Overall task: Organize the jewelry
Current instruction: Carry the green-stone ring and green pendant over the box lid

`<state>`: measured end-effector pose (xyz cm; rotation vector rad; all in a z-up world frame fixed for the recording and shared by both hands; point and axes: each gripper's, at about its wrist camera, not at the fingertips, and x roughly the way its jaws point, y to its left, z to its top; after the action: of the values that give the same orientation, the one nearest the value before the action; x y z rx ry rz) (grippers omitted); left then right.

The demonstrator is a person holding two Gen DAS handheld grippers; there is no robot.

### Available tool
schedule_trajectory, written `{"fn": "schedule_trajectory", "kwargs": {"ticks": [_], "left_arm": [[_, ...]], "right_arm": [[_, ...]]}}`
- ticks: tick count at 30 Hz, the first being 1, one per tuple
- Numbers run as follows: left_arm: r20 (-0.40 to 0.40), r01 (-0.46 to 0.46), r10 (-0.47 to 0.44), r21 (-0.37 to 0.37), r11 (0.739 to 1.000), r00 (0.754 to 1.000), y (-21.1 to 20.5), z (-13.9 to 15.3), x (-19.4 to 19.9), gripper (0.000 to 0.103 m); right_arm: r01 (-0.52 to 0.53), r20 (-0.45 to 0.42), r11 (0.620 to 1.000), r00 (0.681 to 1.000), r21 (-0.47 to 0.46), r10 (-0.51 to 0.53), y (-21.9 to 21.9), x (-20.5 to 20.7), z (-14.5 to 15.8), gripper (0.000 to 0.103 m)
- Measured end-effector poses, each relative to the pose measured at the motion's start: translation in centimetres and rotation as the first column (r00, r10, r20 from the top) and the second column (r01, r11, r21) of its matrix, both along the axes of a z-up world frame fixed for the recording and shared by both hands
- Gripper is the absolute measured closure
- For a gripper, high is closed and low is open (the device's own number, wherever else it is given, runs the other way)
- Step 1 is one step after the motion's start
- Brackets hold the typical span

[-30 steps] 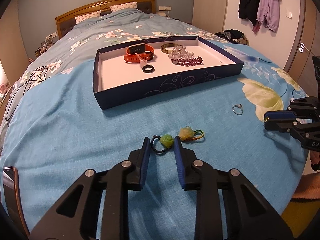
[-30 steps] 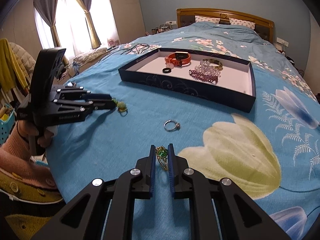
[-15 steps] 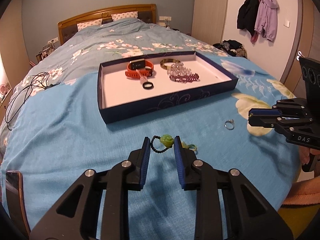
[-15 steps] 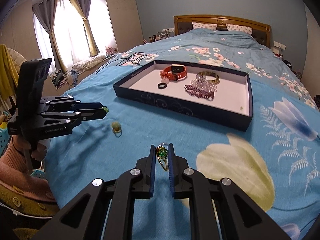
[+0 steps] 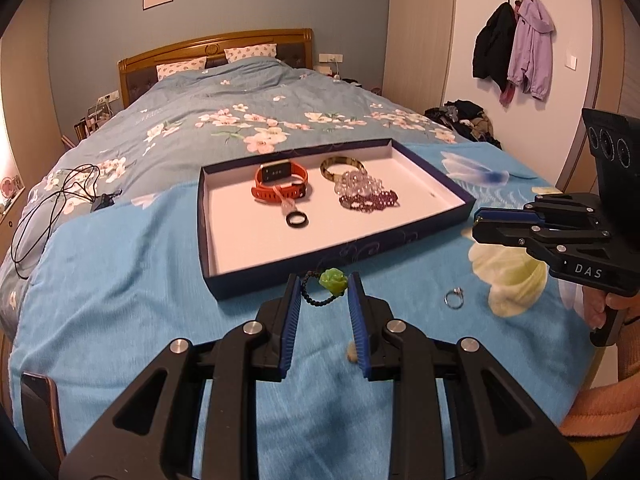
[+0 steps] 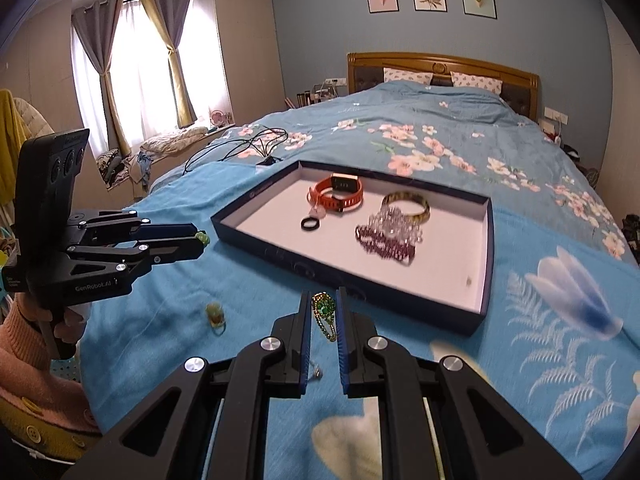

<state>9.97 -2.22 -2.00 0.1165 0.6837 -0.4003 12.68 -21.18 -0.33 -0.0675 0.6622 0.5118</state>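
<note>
My left gripper (image 5: 324, 285) is shut on a green rose charm bracelet (image 5: 334, 280) with a black cord, held above the blue blanket just in front of the tray. My right gripper (image 6: 325, 298) is shut on a green-and-gold ornament (image 6: 324, 312), also lifted. The dark blue tray (image 5: 232, 240) with a white floor holds an orange watch band (image 5: 280, 186), a black ring (image 5: 297, 221), a bangle (image 5: 340, 164) and bead bracelets (image 5: 368, 199). A silver ring (image 5: 455, 298) and a yellow rose bracelet (image 6: 216, 314) lie on the blanket.
Black cables (image 5: 60, 196) trail across the bed left of the tray. A phone (image 5: 38, 404) lies at the bed's near left corner. A person's hands in pink sleeves (image 6: 24, 344) hold both grippers. Coats (image 5: 516, 40) hang on the right wall.
Both grippers have risen off the blanket with their pieces and come closer to the tray. The yellow rose bracelet stayed on the bed and now lies behind the left fingers.
</note>
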Motion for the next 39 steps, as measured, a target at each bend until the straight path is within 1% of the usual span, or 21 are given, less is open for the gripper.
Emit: {"fn": "schedule_trajectory", "kwargs": {"ticks": [9, 20, 33, 39], "left_arm": [[0.018, -0.007, 0.007, -0.008, 1.000, 1.000, -0.3, 0.7, 0.9, 0.079], [0.041, -0.016, 0.016, -0.008, 1.000, 0.999, -0.6, 1.3, 2.3, 0.079], [0.050, -0.031, 0.031, -0.004, 1.000, 0.998, -0.8, 1.5, 4.1, 0.079], [0.049, -0.039, 0.039, 0.003, 0.999, 0.998, -0.9, 1.3, 4.9, 0.079]], "right_arm": [[-0.002, 0.017, 1.000, 1.000, 0.020, 0.001, -0.2, 1.3, 0.7, 0.093], [0.017, 0.041, 1.000, 0.999, 0.013, -0.017, -0.2, 2.8, 1.3, 0.093], [0.029, 0.033, 1.000, 0.999, 0.009, -0.029, -0.4, 4.8, 1.1, 0.093], [0.029, 0.016, 0.999, 0.999, 0.024, -0.030, -0.6, 5.8, 1.0, 0.093]]}}
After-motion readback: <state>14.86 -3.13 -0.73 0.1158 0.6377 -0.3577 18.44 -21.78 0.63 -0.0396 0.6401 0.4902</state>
